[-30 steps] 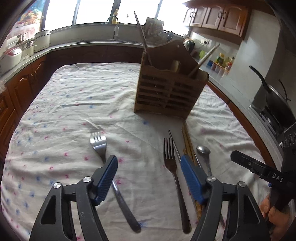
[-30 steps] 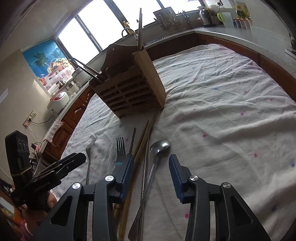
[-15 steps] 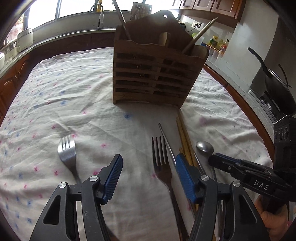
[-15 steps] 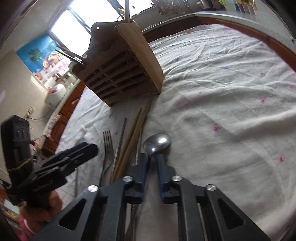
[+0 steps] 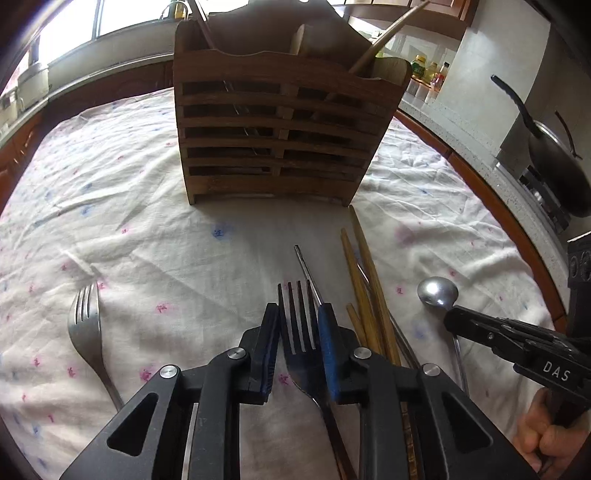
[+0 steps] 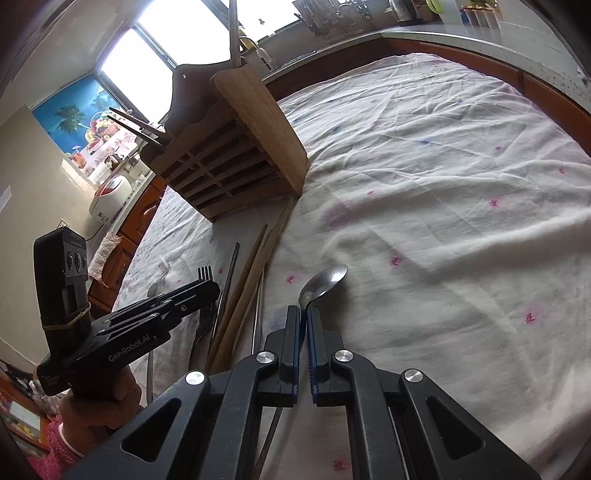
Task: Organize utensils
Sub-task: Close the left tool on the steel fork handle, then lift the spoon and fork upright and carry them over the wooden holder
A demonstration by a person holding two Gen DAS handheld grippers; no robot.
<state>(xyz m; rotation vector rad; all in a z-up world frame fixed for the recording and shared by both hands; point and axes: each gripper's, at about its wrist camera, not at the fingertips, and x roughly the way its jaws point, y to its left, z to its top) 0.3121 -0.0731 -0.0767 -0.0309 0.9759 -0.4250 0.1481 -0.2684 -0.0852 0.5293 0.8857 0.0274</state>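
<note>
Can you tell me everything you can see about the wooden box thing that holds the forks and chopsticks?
The wooden holder stands upright on the flowery tablecloth, beyond the loose cutlery. It looks like brown wood, with a slatted front that has dark gaps, a solid side panel and a taller curved back board. A divider splits the front into two halves. A metal utensil shows behind the slats on one side, and wooden chopsticks lean out of the other. Neither gripper touches it.
</note>
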